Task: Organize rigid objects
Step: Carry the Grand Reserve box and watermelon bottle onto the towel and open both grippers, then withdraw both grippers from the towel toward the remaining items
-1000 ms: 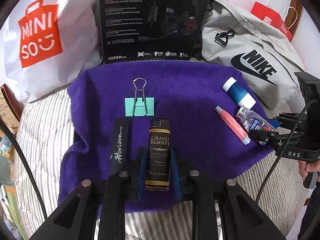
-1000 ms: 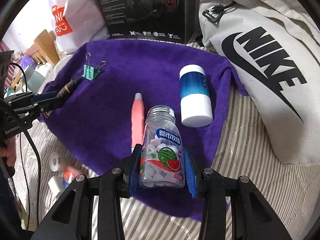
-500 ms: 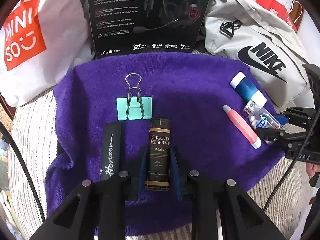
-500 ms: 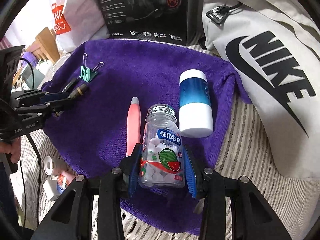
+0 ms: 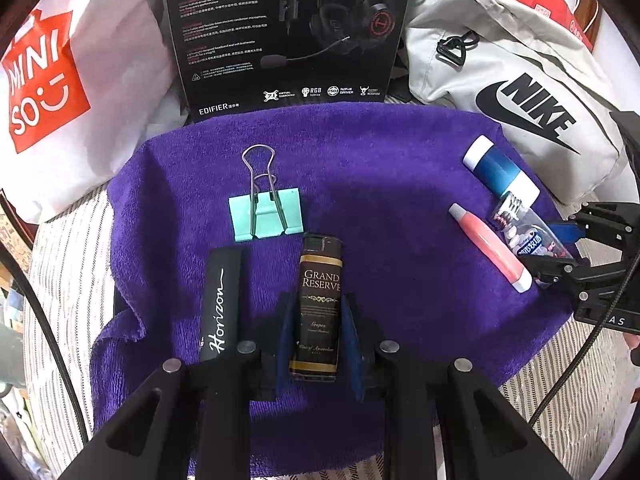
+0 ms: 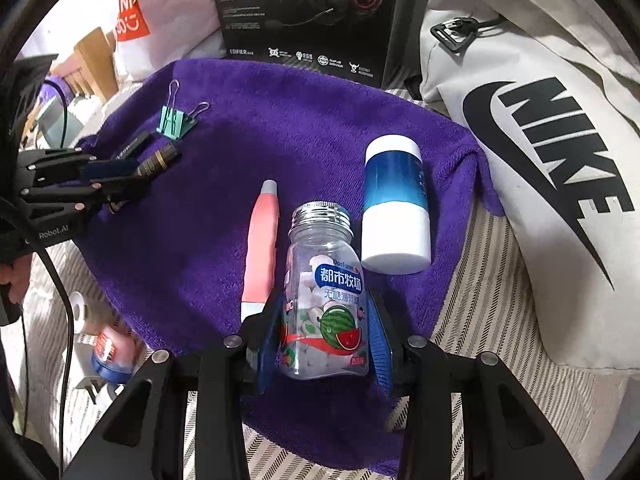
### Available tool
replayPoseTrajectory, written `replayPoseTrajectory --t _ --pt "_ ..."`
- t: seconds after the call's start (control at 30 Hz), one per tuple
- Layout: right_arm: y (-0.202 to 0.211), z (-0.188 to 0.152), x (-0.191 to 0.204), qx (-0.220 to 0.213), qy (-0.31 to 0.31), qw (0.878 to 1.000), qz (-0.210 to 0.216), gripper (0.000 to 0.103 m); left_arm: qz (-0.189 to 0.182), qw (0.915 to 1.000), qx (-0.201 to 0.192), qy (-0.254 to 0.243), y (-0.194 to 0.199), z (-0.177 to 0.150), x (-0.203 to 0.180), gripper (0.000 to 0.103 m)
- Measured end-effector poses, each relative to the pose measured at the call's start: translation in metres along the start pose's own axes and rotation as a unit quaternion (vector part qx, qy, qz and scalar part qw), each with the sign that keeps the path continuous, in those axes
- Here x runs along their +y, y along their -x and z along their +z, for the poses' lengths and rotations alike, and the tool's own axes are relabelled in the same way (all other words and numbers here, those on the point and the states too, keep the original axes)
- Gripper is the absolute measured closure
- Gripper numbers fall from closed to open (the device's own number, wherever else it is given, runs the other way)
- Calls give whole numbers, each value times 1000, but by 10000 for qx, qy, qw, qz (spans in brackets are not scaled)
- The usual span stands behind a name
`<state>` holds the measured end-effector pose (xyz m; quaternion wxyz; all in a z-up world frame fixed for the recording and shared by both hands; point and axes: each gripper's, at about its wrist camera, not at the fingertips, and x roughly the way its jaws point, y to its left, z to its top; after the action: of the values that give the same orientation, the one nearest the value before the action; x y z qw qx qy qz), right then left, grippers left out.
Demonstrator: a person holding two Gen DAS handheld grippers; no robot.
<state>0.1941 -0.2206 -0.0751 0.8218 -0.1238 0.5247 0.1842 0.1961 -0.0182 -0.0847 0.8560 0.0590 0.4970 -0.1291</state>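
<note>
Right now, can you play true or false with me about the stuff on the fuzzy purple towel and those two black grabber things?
1. The left gripper is shut on the dark brown Grand Reserve lighter. True.
2. The right gripper holds the pink tube. False: it is shut on the clear plastic jar of white candies; the pink tube lies beside it on the purple towel.
3. The mint green binder clip lies on the towel beyond the lighter. True.
4. The blue and white cylinder stands on the striped bedding. False: it lies on the towel.
5. The black Horizon stick lies right of the lighter. False: it lies on the left.
</note>
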Motion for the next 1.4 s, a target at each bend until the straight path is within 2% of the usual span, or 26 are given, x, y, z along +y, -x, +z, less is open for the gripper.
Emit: replayPoseTrajectory --t 0.1,0.27,0.5,0.53,0.57,0.7,0.77,0.9,1.17,1.4 --pt "0 -1 0 -2 40 10000 2 63 12 10000 1 -31 0 0 -2 76" --pt "4 -4 -2 4 -33 9999 108 63 6 10000 35 -54 3 -3 -7 62" --pt "18 -13 2 14 -216 9996 198 61 56 10000 67 26 17 -9 -10 59" --pt "23 -15 3 -3 -240 9996 171 59 46 10000 34 49 22 -10 -10 57" --pt "28 -18 4 -17 -264 9996 111 52 40 10000 -1 79 26 -11 -10 53" --pt "48 -27 7 -197 -350 9992 38 48 -14 9997 -175 151 50 -18 -16 49" --pt "60 -33 8 -279 -429 9987 28 46 -49 9996 -219 171 59 -23 -19 43" --pt "82 -50 13 -500 -594 9970 45 37 -46 9995 -269 145 74 -41 -28 42" --pt "103 -90 26 -592 -971 9933 207 34 -229 9995 -130 150 76 -71 -43 42" --pt "101 -119 34 -422 -1167 9918 310 33 -150 9999 -50 -20 63 -79 -63 42"
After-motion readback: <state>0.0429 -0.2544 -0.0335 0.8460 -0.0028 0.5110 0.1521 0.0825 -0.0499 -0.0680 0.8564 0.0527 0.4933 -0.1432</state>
